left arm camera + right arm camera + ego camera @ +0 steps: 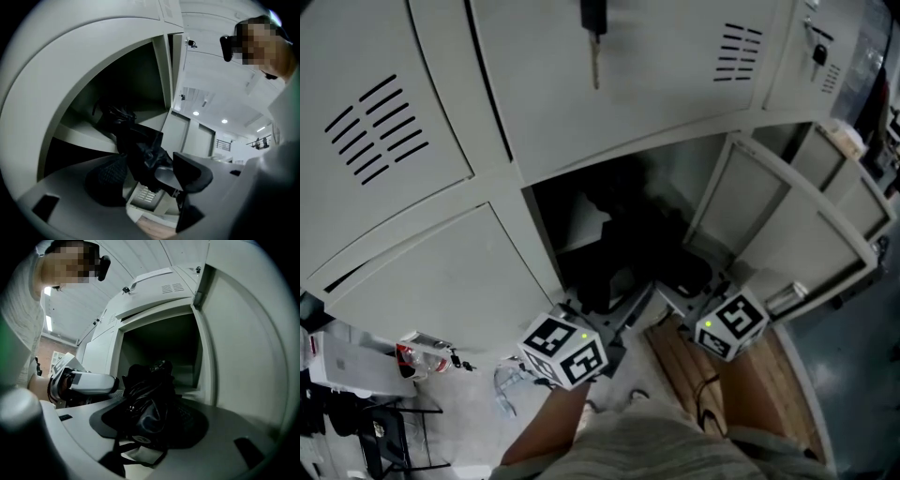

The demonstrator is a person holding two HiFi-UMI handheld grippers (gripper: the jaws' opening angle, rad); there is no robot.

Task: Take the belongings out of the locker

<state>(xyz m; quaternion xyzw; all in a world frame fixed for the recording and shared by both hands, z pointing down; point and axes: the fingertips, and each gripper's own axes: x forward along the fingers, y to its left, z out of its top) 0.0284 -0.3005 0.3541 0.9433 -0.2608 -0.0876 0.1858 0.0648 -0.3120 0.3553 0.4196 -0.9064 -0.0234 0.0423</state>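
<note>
A black bag (617, 255) with thin straps sits at the mouth of the open lower locker (546, 217), partly out over its sill. My left gripper (622, 307) reaches into the opening from the lower left and is shut on a fold of the black bag (140, 152). Coming in from the right, my right gripper (672, 298) is shut on the bunched body of the bag (149, 406), whose straps hang in loops below the jaws. The bag's far end is lost in the dark of the locker. My left gripper (86, 380) also shows in the right gripper view.
The locker's door (795, 228) stands swung open to the right. A key (594, 37) hangs from the closed door above. A wooden bench (741, 384) lies under my right arm. A white box (337, 361) and a red-topped object (417, 356) sit at the lower left.
</note>
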